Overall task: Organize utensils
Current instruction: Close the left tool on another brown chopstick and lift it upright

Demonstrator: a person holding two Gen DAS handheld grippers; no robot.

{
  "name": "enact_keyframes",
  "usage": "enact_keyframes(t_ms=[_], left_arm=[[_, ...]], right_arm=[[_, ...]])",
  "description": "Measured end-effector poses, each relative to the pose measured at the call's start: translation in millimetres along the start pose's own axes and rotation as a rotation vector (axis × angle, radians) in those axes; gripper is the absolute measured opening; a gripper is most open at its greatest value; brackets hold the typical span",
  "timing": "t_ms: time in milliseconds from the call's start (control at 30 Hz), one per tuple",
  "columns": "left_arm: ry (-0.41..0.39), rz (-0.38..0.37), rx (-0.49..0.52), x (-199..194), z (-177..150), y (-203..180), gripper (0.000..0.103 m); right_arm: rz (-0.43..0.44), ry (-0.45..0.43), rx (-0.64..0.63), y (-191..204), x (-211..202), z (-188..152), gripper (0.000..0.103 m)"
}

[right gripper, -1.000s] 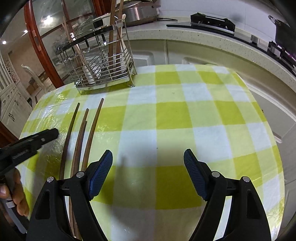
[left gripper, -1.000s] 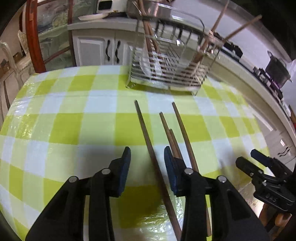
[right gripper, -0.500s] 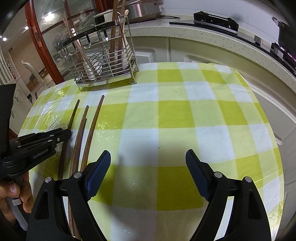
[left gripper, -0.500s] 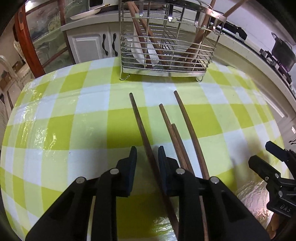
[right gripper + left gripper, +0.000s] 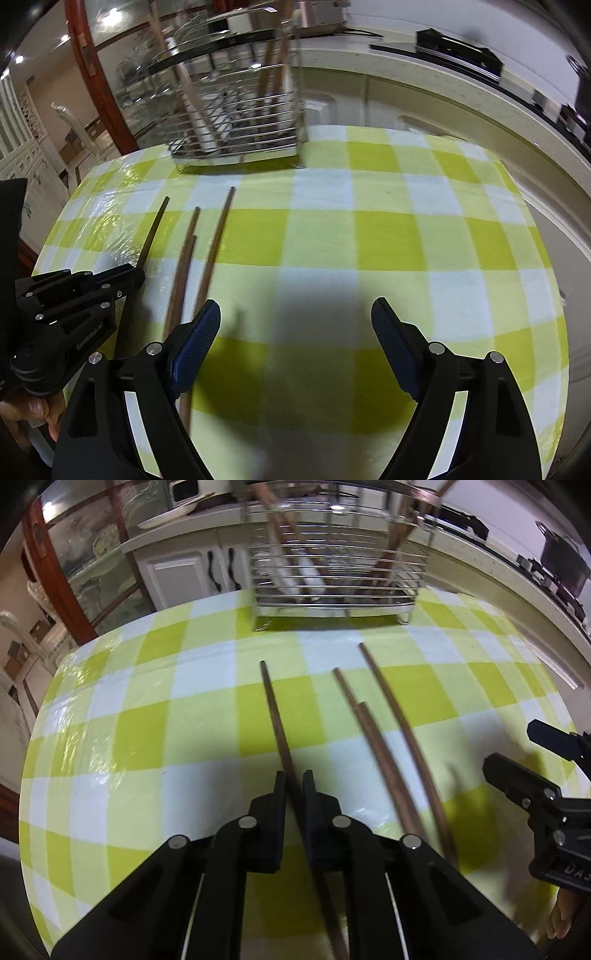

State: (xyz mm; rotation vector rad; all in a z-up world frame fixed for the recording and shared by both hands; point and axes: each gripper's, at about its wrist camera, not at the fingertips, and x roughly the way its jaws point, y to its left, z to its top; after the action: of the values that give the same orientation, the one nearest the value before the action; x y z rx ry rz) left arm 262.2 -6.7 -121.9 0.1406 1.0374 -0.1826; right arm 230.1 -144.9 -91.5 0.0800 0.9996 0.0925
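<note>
Left fingers, left wrist view: left gripper (image 5: 294, 784) has its pads pinched narrow onto the dark chopstick (image 5: 275, 716), which runs through the slot between them.
Held stick's axis: long axis runs forward from the pads, tip leaning slightly left of the finger line and aimed at the wire rack (image 5: 334, 576); its rear end passes back under the gripper body.
Loose sticks: three brown chopsticks (image 5: 391, 716) lie on the checked tablecloth (image 5: 147, 709) just right of the pads — roughly parallel to the held one, tips fanning forward toward the rack.
Ahead of the fingers: the rack stands at the cloth's far edge with wooden utensils upright inside, blurred.
Far right of the fingers: right gripper (image 5: 517, 753) shows at the frame's edge.

Right fingers, right wrist view: right gripper (image 5: 295, 321) stands wide apart, nothing between its blue pads, above bare cloth.
Sticks from this side: the brown ones lie beside and partly under the left pad — long axes pointing forward to the rack.
Left of the fingers: the other gripper clamps the dark stick, whose tip pokes forward beyond it.
</note>
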Motion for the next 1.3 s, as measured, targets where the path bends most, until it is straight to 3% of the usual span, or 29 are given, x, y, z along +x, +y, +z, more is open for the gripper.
enact_keyframes(t_ms=[300, 600, 833, 1000, 1100, 1300], left_arm=[[-0.013, 0.034, -0.054, -10.3, -20.4, 43.0, 0.008], [-0.020, 0.061, -0.073, -17.5, -34.6, 64.1, 0.008], [-0.012, 0.071, -0.076, -19.3, -37.1, 65.6, 0.010], [-0.007, 0.087, -0.072, -20.0, -38.8, 63.4, 0.012], [-0.005, 0.084, -0.065, -18.7, -36.8, 60.9, 0.008], [-0.007, 0.065, -0.079, -17.5, -34.6, 63.4, 0.008]], right_arm=[[0.020, 0.043, -0.055, 30.8, 21.2, 8.6, 0.078], [-0.029, 0.058, -0.102, 39.6, 33.0, 9.2, 0.063], [0.005, 0.043, -0.168, 52.1, 27.9, 6.0, 0.032], [0.019, 0.036, -0.176, 50.9, 27.8, 5.9, 0.025], [0.028, 0.032, -0.167, 48.8, 27.7, 7.0, 0.014], [0.065, 0.024, -0.139, 38.5, 25.0, 8.4, 0.008]])
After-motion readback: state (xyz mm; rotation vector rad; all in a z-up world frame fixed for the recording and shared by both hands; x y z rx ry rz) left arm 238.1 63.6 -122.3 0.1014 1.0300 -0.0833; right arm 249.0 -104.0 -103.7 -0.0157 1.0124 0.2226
